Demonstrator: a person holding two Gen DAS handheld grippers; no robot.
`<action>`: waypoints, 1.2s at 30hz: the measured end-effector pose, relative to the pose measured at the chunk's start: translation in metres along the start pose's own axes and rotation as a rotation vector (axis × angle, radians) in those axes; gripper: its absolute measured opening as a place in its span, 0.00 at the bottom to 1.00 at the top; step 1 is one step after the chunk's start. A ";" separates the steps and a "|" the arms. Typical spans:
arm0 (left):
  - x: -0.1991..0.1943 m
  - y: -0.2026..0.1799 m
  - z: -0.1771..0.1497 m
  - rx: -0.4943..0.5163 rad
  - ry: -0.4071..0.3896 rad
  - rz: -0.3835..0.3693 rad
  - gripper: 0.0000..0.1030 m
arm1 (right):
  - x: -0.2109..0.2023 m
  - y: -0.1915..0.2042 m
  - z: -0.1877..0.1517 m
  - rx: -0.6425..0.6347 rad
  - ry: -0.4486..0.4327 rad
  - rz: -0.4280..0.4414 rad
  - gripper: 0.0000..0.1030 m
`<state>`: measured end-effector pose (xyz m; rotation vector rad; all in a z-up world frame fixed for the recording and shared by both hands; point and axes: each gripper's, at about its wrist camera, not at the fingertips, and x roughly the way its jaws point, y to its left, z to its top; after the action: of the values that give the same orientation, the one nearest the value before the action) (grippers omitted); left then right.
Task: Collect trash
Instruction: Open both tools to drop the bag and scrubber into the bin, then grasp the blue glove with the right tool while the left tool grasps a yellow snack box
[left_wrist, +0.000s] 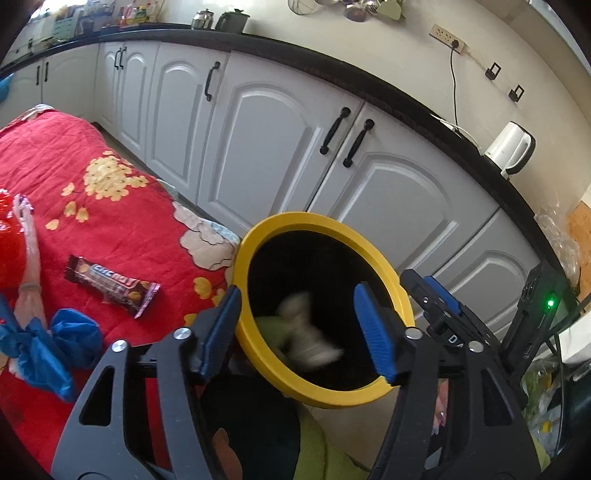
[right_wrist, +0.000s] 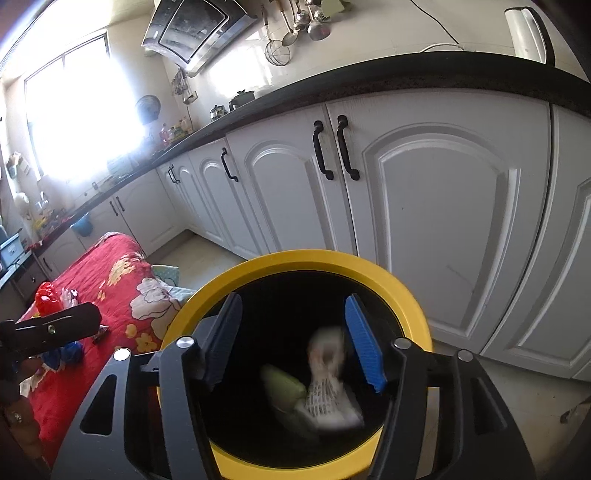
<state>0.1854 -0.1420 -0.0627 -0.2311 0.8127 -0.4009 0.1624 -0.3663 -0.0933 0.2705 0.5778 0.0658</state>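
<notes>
A bin with a yellow rim (left_wrist: 384, 273) (right_wrist: 417, 299) stands beside a red flowered cloth (left_wrist: 110, 221) (right_wrist: 107, 273). A white crumpled piece of trash (left_wrist: 306, 332) (right_wrist: 328, 380), blurred by motion, is inside the bin next to a green piece (left_wrist: 269, 325) (right_wrist: 280, 384). My left gripper (left_wrist: 299, 328) is open and empty over the bin's left rim. My right gripper (right_wrist: 295, 339) is open and empty above the bin mouth. On the cloth lie a dark snack wrapper (left_wrist: 110, 286), a crumpled blue wrapper (left_wrist: 55, 347) and a red plastic item (left_wrist: 9, 243) (right_wrist: 46, 299).
White cabinets (left_wrist: 280, 140) (right_wrist: 424, 206) with black handles under a black counter stand behind the bin. A white kettle (left_wrist: 511, 147) (right_wrist: 526, 33) sits on the counter. The left gripper's body (right_wrist: 51, 328) shows at the left of the right wrist view. Floor lies between cloth and cabinets.
</notes>
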 end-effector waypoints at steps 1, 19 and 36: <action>-0.004 0.002 0.000 -0.003 -0.008 0.006 0.62 | 0.000 0.001 0.000 -0.001 -0.001 0.002 0.60; -0.071 0.033 0.005 -0.044 -0.163 0.092 0.89 | -0.034 0.050 0.013 -0.057 -0.047 0.109 0.74; -0.125 0.082 0.001 -0.109 -0.252 0.195 0.89 | -0.052 0.127 0.003 -0.180 -0.027 0.246 0.77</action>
<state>0.1305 -0.0138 -0.0091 -0.2950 0.6032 -0.1402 0.1221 -0.2519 -0.0285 0.1659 0.5062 0.3500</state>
